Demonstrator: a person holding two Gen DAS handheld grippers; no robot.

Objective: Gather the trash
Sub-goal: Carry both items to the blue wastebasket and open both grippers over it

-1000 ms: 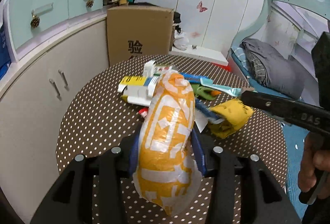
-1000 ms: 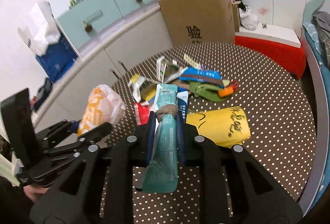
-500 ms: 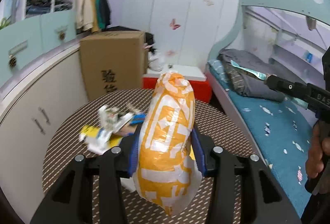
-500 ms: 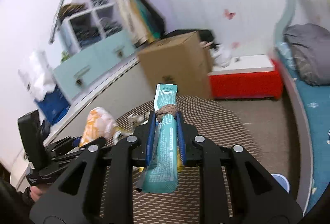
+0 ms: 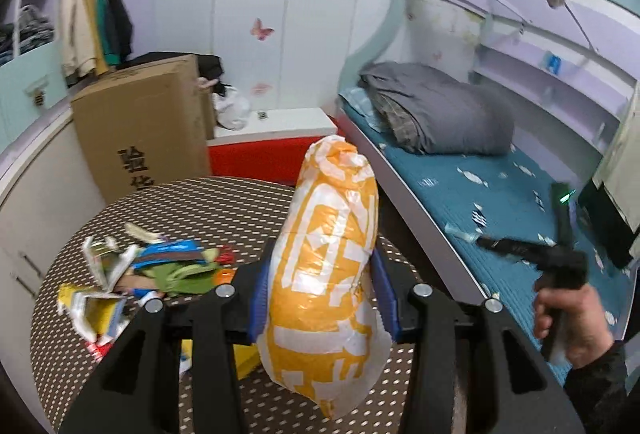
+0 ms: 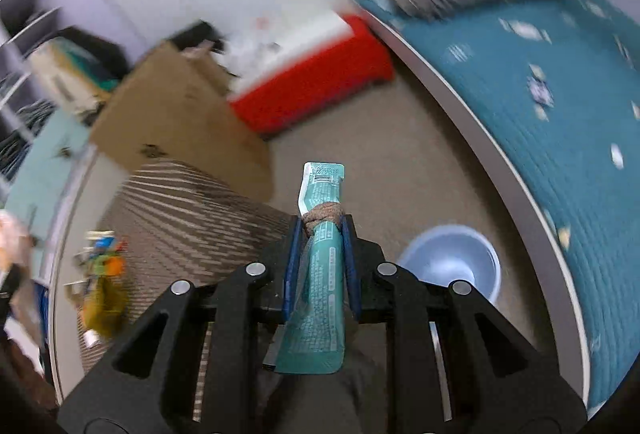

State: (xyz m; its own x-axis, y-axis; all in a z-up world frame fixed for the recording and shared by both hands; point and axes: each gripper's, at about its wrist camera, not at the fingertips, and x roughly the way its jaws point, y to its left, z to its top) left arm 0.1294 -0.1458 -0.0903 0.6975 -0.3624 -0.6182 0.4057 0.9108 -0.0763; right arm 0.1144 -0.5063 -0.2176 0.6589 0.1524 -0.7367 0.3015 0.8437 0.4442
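Left wrist view: the left gripper point(image 5: 322, 298) has its fingers point(image 5: 259, 298) pinching a crumpled orange-and-white plastic bag point(image 5: 326, 266) around its middle, above the round polka-dotted worktop point(image 5: 208, 202). It looks light, soft and squashy, so a mid-body squeeze should hold. More wrappers point(image 5: 160, 266) lie on the worktop's left.

Right wrist view: the right gripper point(image 6: 320, 254) has its fingers point(image 6: 291, 266) clamped on a flat teal foil sachet point(image 6: 320, 274), knotted near the top. Thin and probably slick, it is best held below the knot. A pale blue bin point(image 6: 452, 262) stands on the floor just beyond.

Grey duvet point(image 5: 440, 110) on bed; cardboard box point(image 5: 140, 126) nearby
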